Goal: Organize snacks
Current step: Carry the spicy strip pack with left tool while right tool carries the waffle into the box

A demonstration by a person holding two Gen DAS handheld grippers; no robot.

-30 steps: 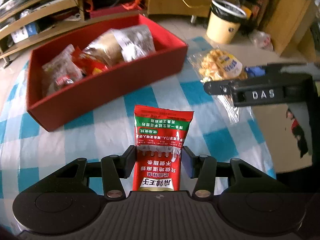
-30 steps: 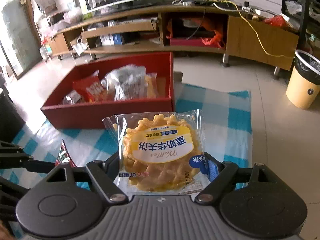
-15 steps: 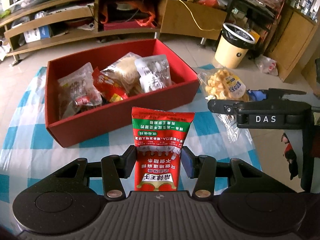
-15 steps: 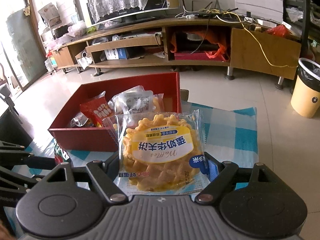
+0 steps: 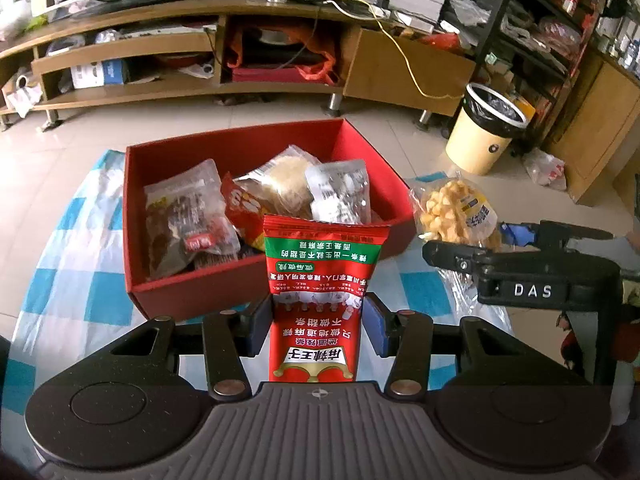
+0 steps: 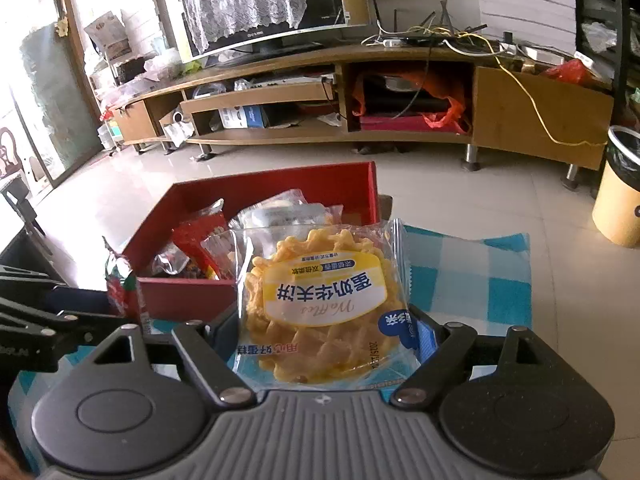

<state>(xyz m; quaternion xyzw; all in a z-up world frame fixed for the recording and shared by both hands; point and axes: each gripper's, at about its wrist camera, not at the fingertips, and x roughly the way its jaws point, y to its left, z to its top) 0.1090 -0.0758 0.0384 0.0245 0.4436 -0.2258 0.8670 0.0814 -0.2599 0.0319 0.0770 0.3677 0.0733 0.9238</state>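
The left gripper [image 5: 318, 326] is clamped on a red-and-green spicy-strip packet [image 5: 322, 280], its blue pads pressing the packet's sides. The right gripper [image 6: 326, 334] is clamped on a clear-wrapped egg-milk waffle [image 6: 322, 308]. Both snacks are held in the air above the blue-and-white checked cloth [image 5: 76, 280], just short of the red box [image 5: 192, 296]. Compared with a second ago, both cameras sit higher: the box has slid down the left view until the packet's top edge overlaps its near wall, and the TV stand [image 5: 200, 56] and yellow bin [image 5: 486, 136] show more fully. The box holds the same snacks, among them a dried-meat pack [image 5: 180, 220] and a silver sachet [image 5: 340, 192]. Both grips are unchanged.
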